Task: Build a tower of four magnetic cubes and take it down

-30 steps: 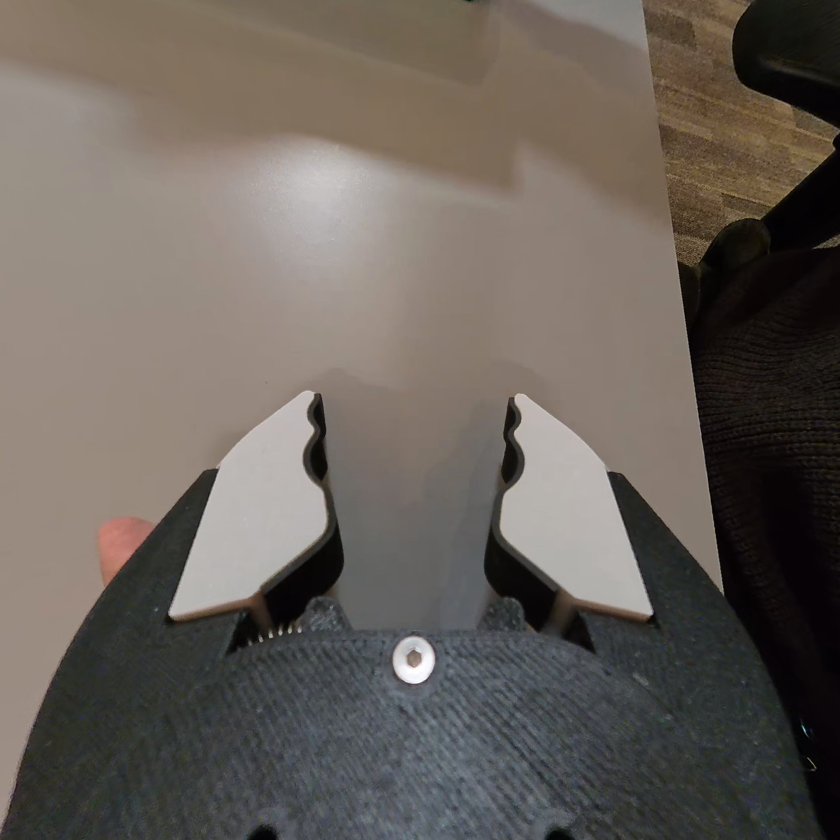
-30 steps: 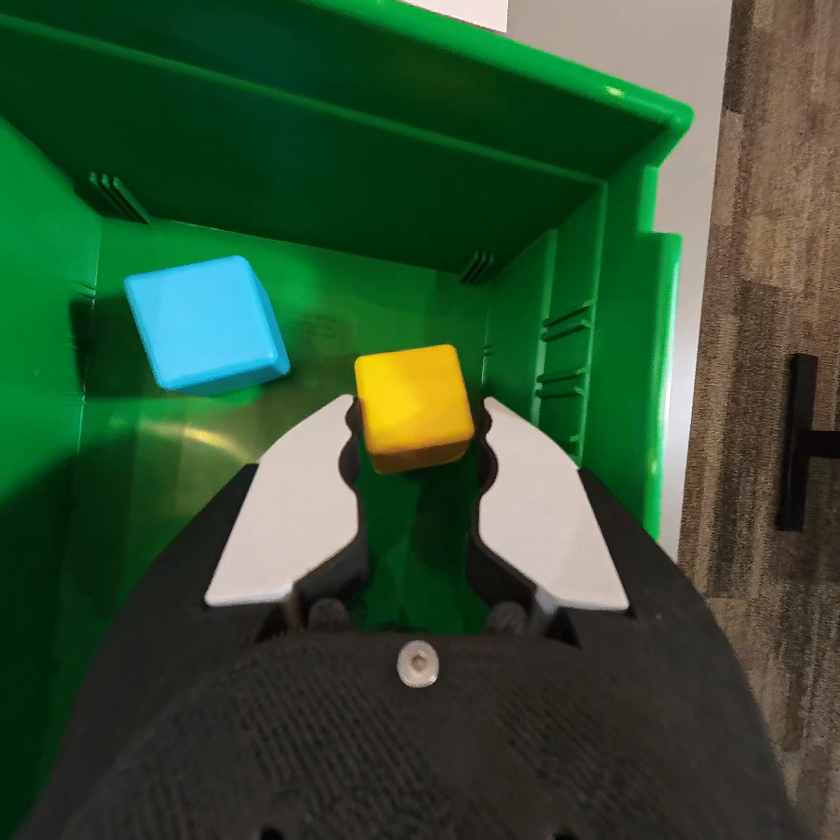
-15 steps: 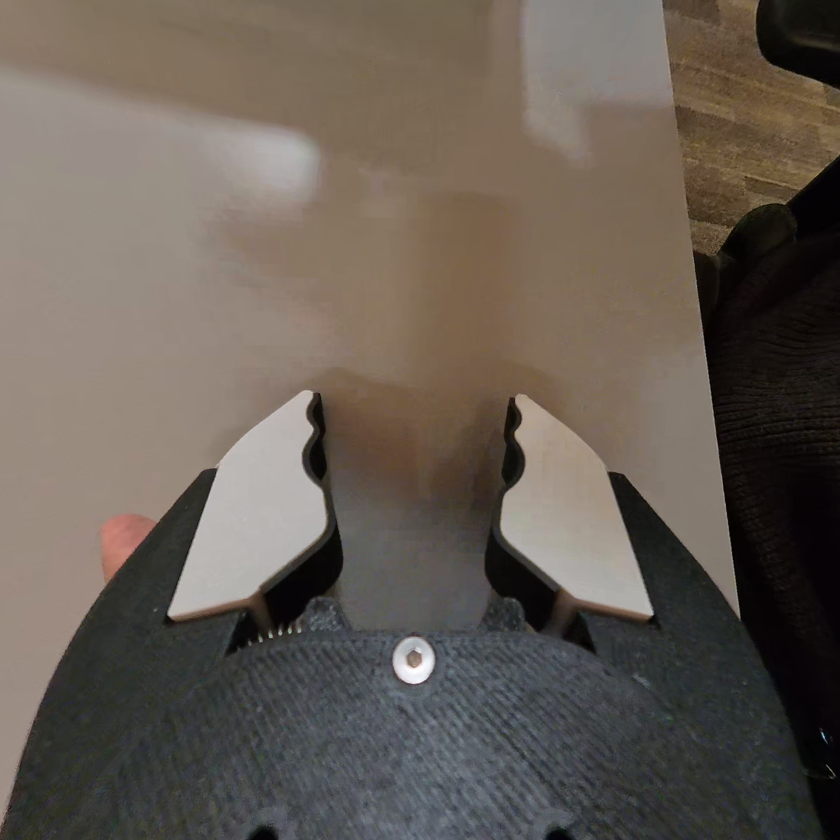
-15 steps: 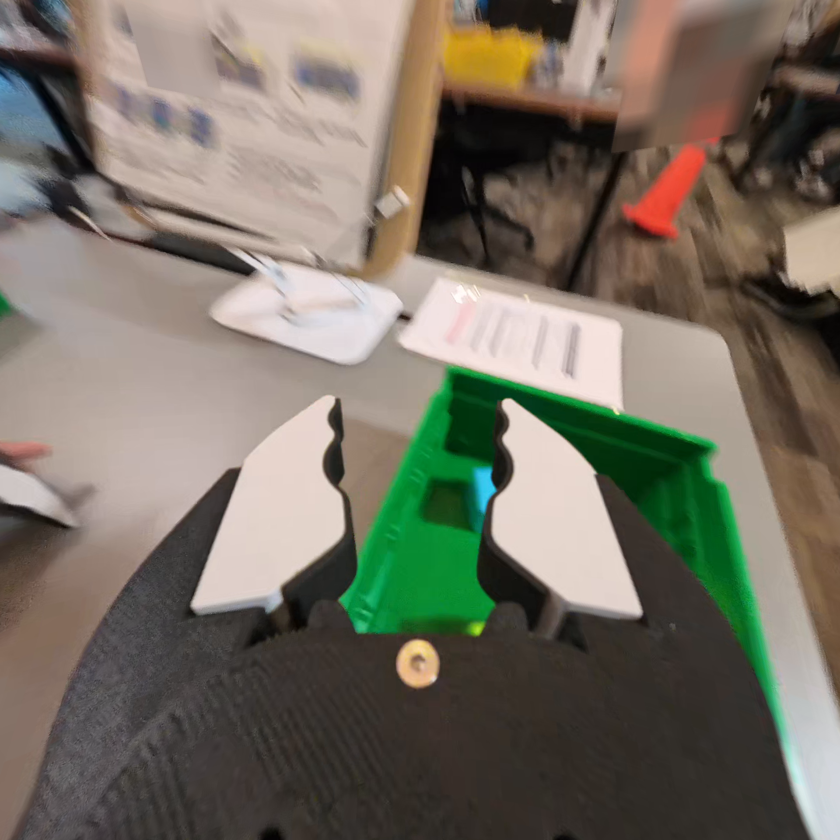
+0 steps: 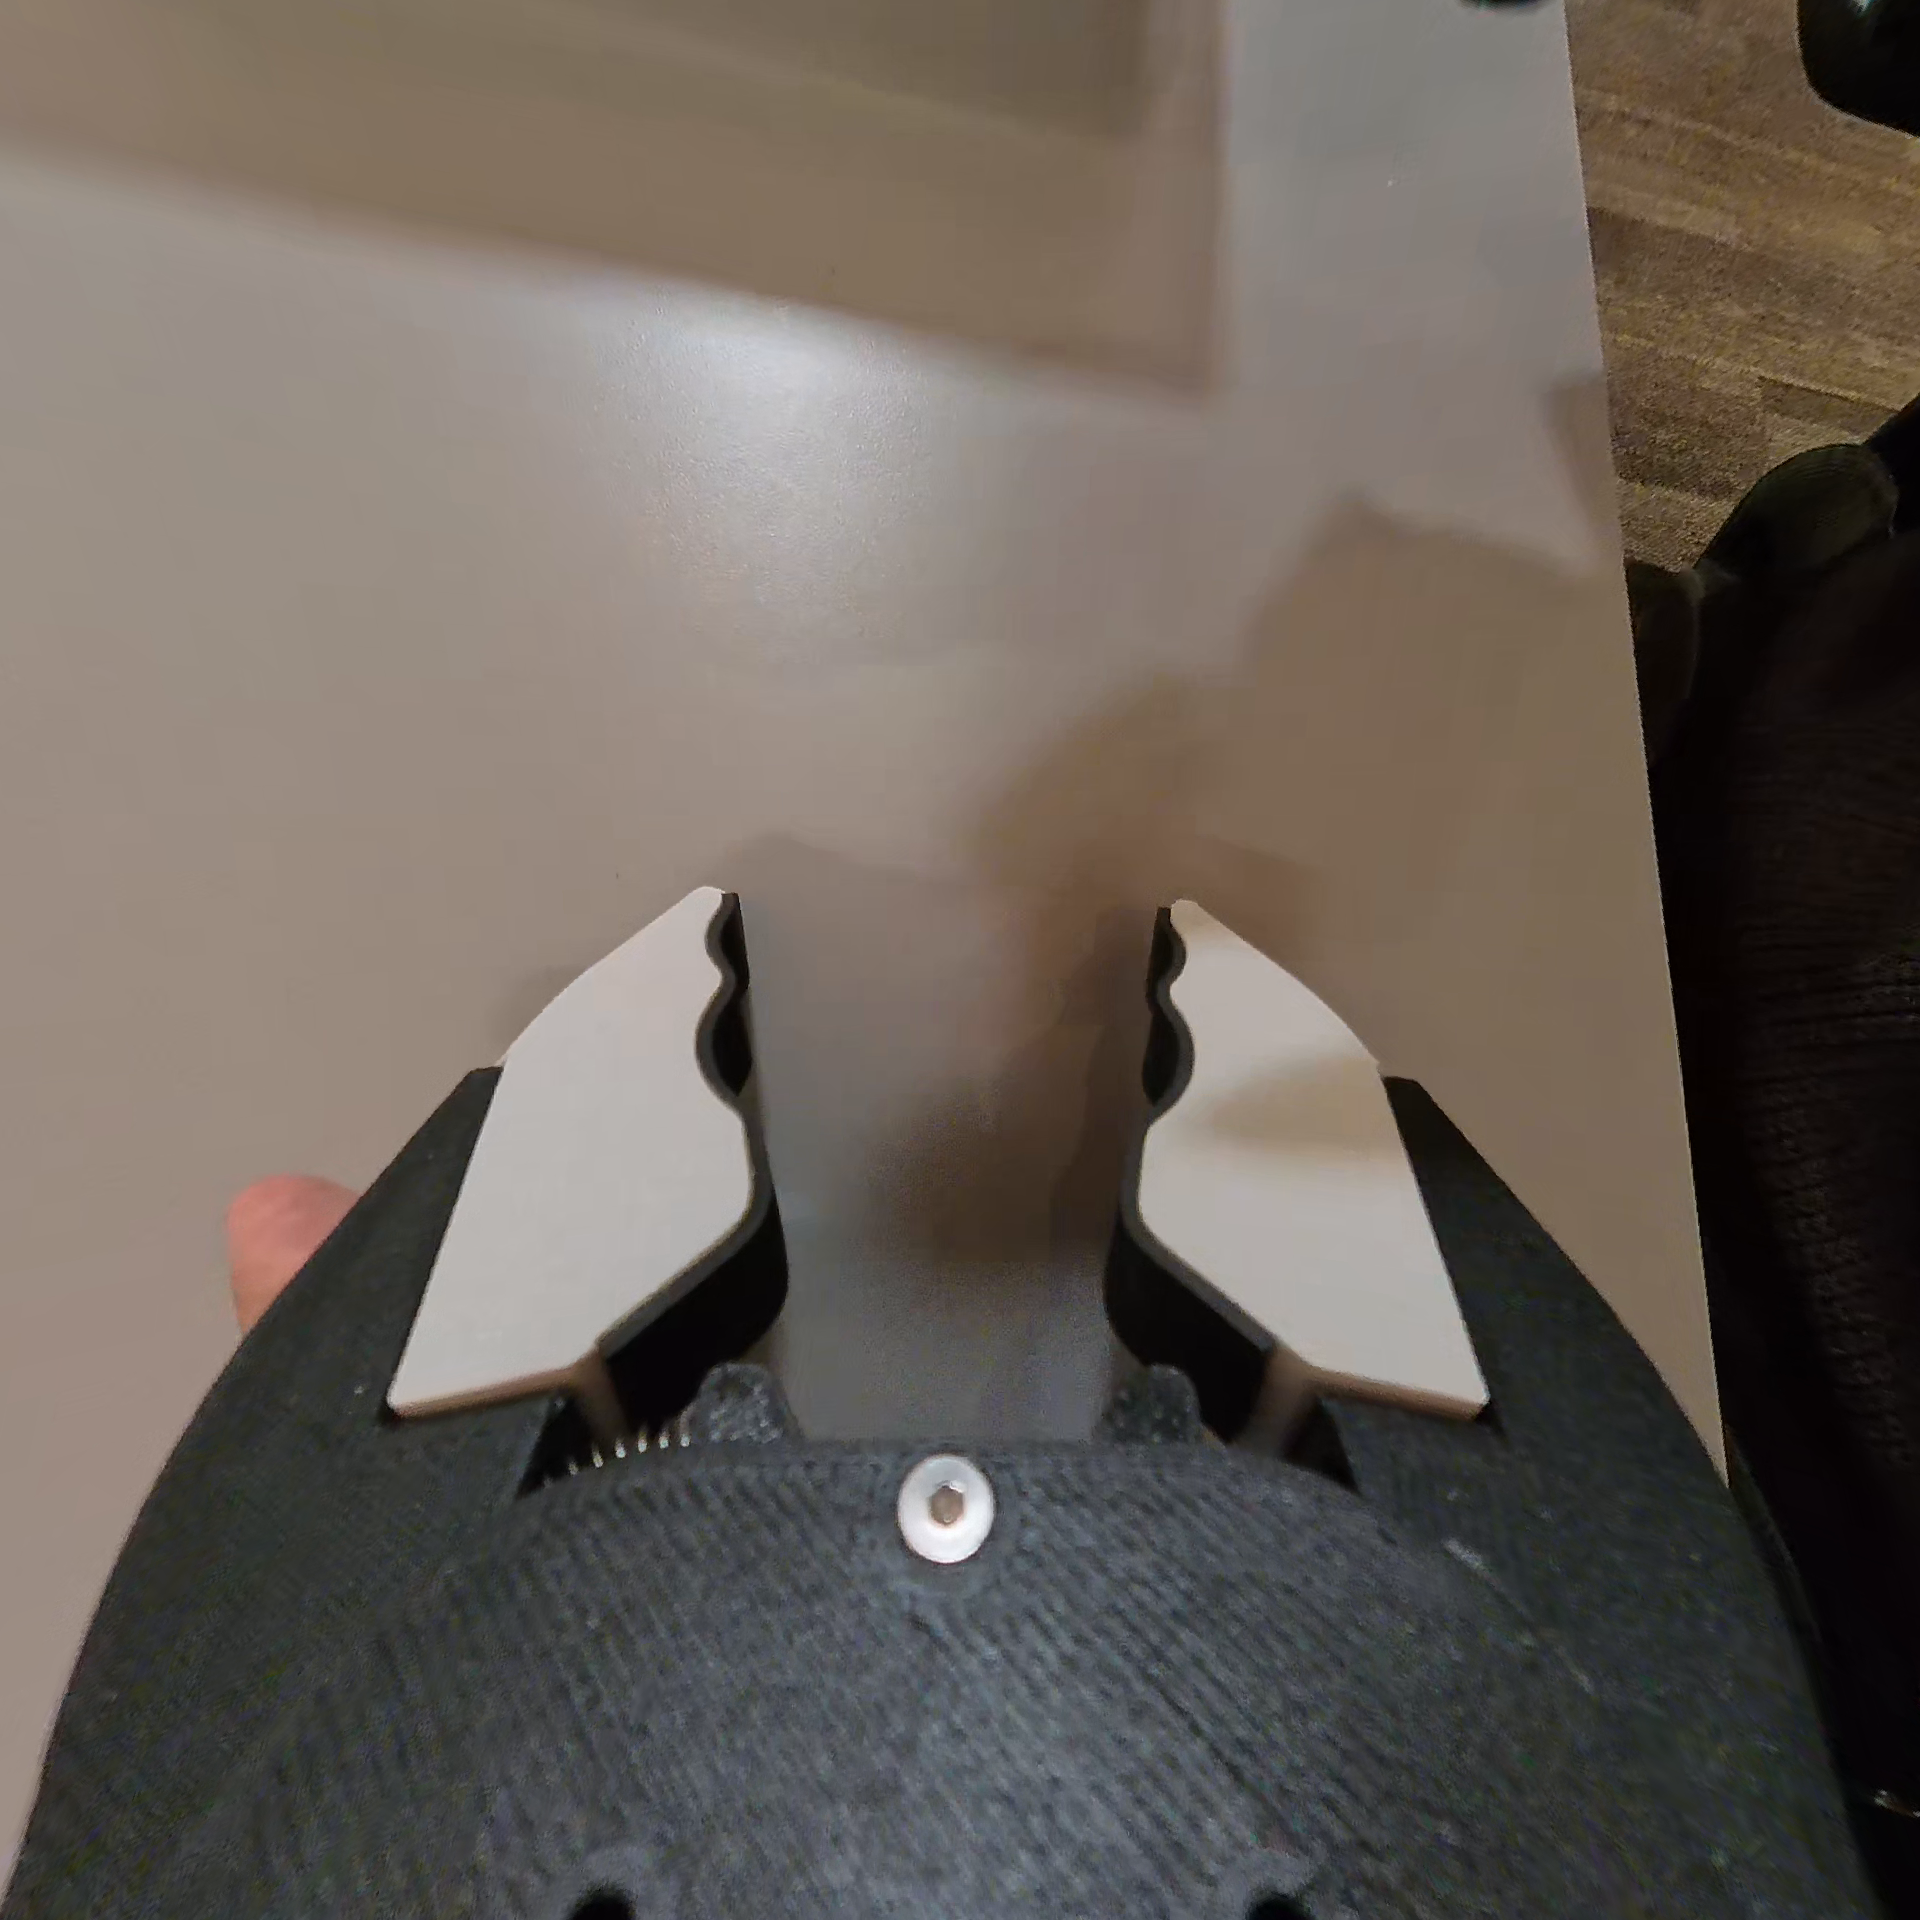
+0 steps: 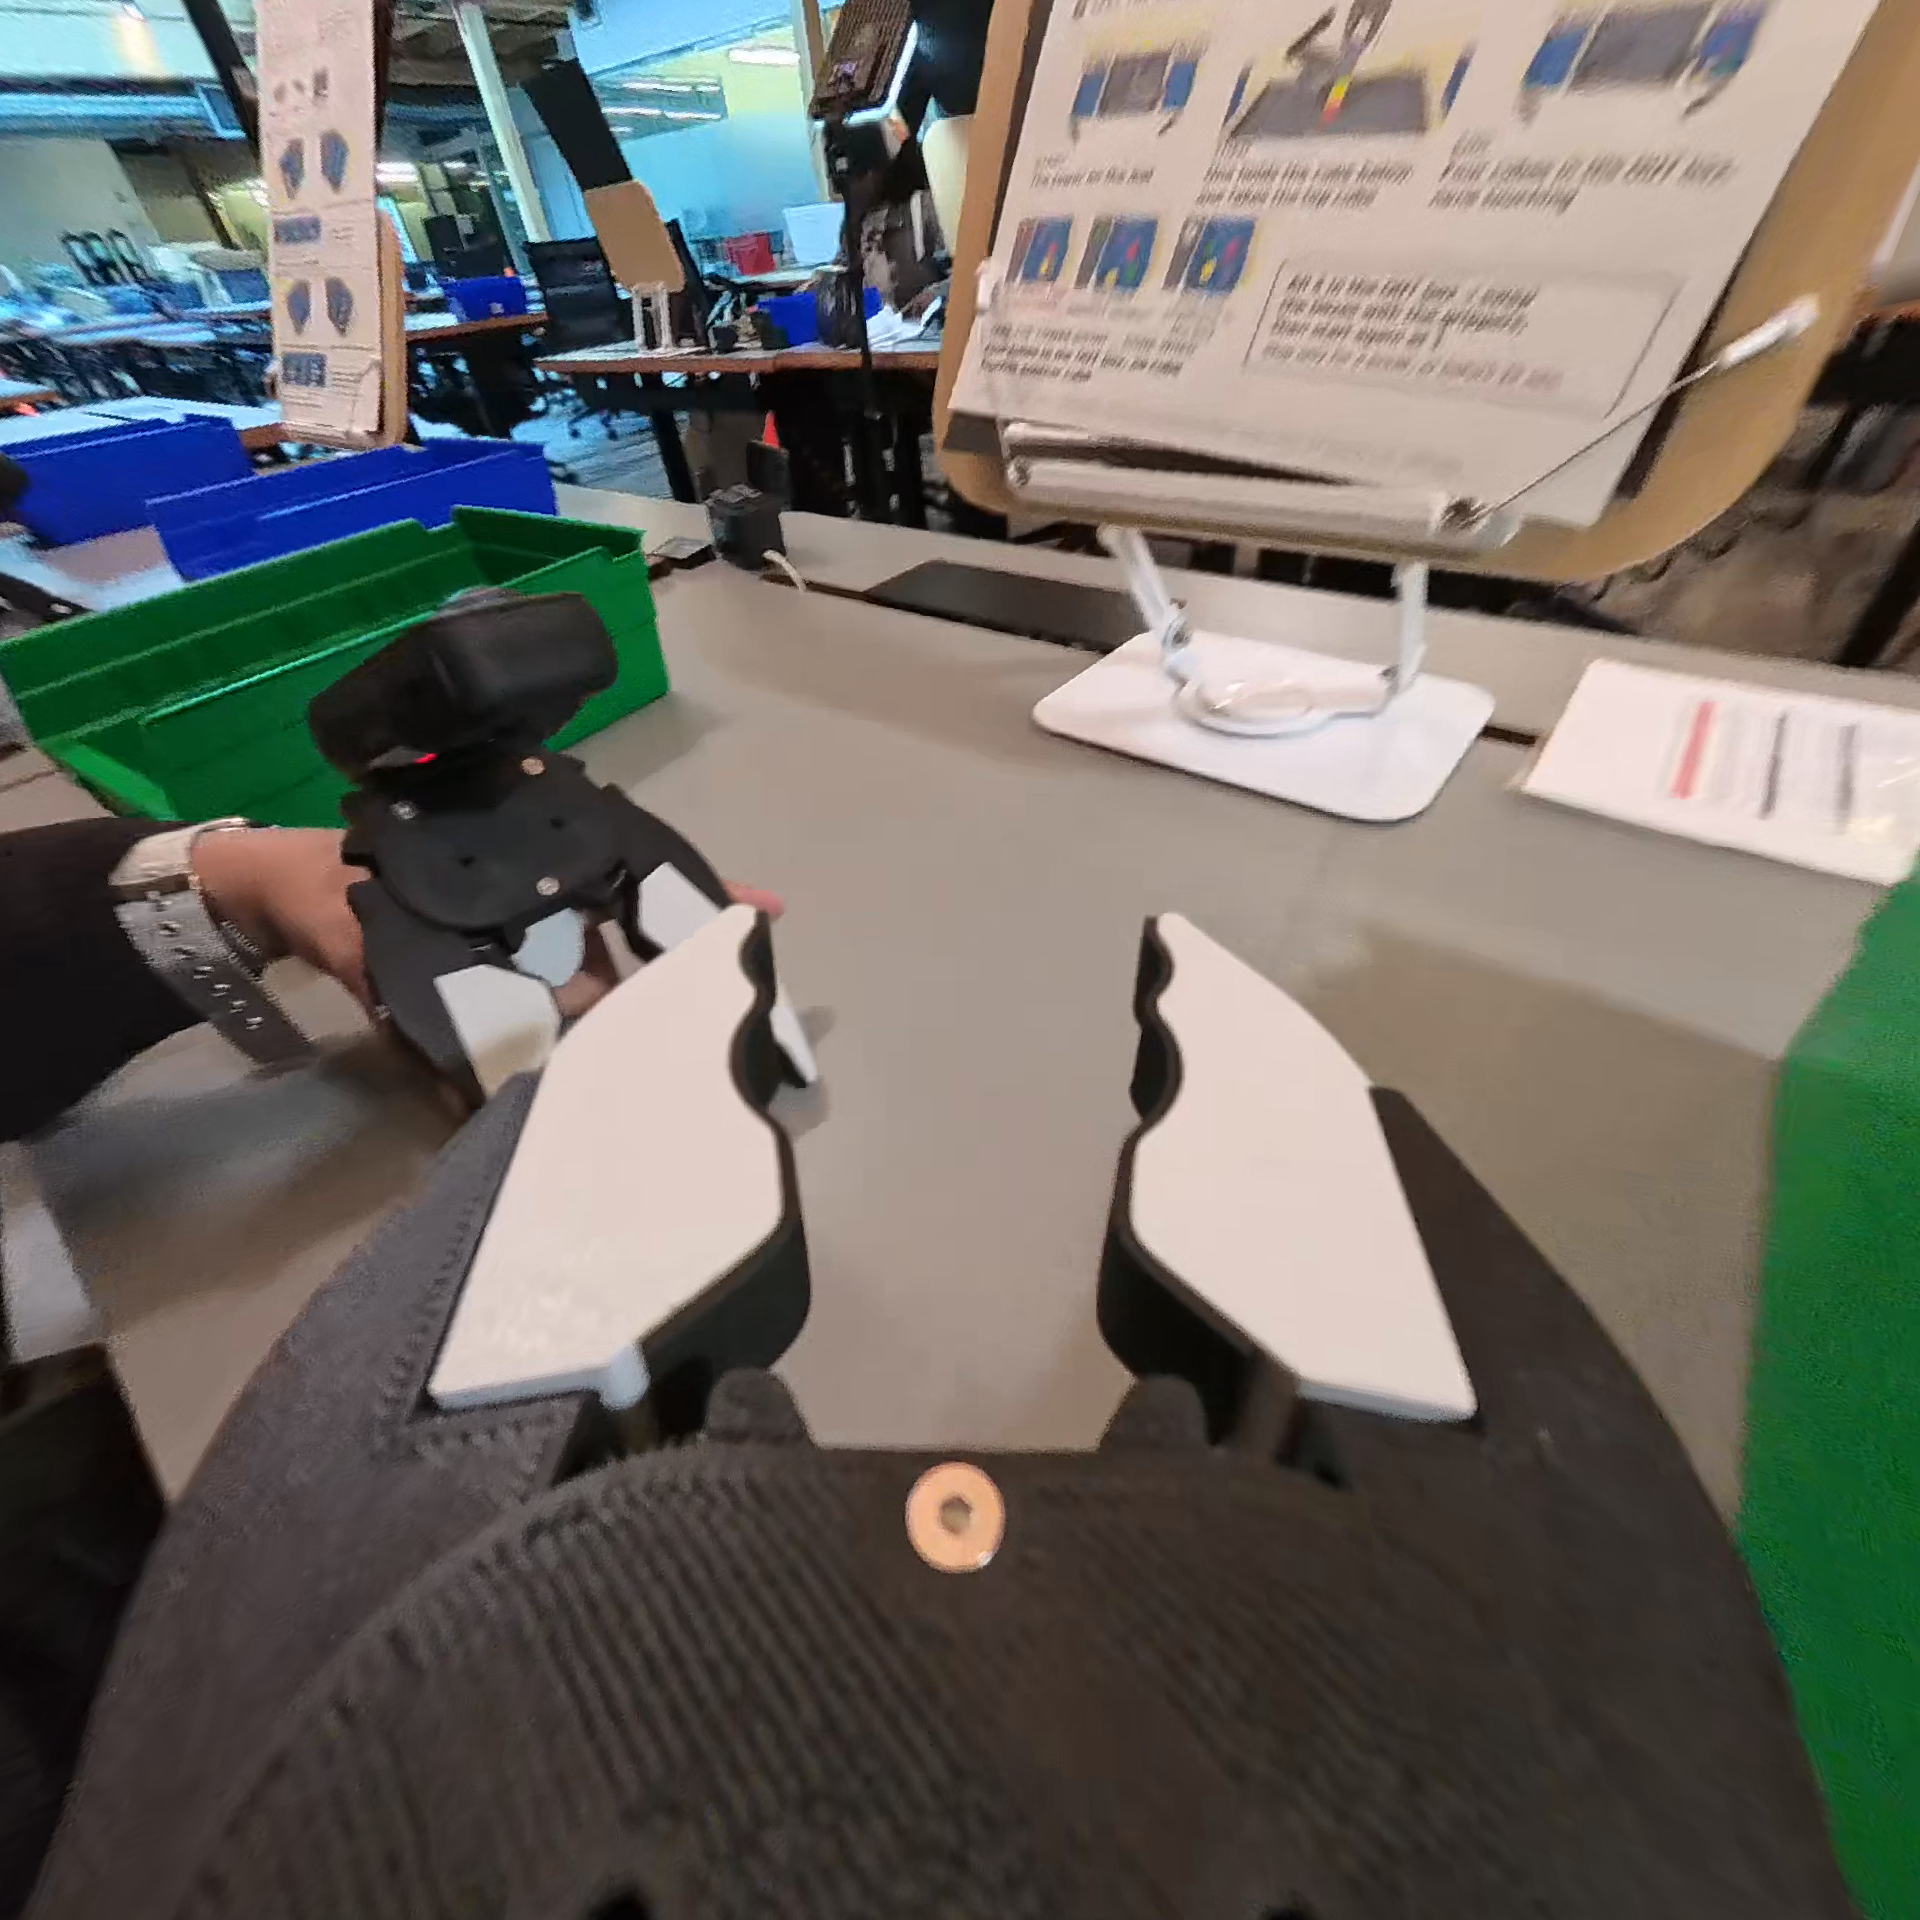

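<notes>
Smooth, faintly glossy grey table (image 5: 520,623); shiny green plastic bin (image 6: 312,644).

Two handheld black tongs, worn with a dark sleeve and a wristwatch

Each tongs, left tongs (image 5: 948,906) and right tongs (image 6: 954,925), has a ridged black printed body, a silver hex screw (image 6: 954,1516) at centre, and pale grey fingers (image 6: 1268,1164) with wavy black inner edges; a dark knit sleeve (image 6: 62,956) and grey-strapped watch (image 6: 197,935) show.
</notes>
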The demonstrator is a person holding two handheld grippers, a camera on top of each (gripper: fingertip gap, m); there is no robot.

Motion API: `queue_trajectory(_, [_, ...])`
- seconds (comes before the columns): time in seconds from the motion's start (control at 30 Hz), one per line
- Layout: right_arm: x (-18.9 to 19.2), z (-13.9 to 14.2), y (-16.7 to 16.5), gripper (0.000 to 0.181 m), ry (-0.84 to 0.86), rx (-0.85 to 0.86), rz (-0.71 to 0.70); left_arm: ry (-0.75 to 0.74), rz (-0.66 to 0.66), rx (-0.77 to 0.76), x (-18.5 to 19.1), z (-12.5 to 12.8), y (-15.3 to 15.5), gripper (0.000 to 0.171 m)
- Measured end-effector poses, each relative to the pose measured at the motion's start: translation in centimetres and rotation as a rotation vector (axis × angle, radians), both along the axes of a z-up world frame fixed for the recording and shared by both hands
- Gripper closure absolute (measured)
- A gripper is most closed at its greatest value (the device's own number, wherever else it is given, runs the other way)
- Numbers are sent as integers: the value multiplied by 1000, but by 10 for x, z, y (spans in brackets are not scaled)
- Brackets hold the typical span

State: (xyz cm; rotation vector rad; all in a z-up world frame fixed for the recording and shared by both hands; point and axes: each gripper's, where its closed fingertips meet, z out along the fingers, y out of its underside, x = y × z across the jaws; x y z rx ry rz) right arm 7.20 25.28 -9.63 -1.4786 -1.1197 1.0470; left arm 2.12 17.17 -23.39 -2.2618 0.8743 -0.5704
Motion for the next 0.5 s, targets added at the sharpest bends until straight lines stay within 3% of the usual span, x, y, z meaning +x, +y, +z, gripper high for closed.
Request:
queue_trajectory(0.17, [-6,-13,-19,116,-21,-46,45,-1,1,0,0,0,0,97])
queue_trajectory(0.5, [-9,-32,-23,118,-86,-32,70,3,7,1,0,0,2,98])
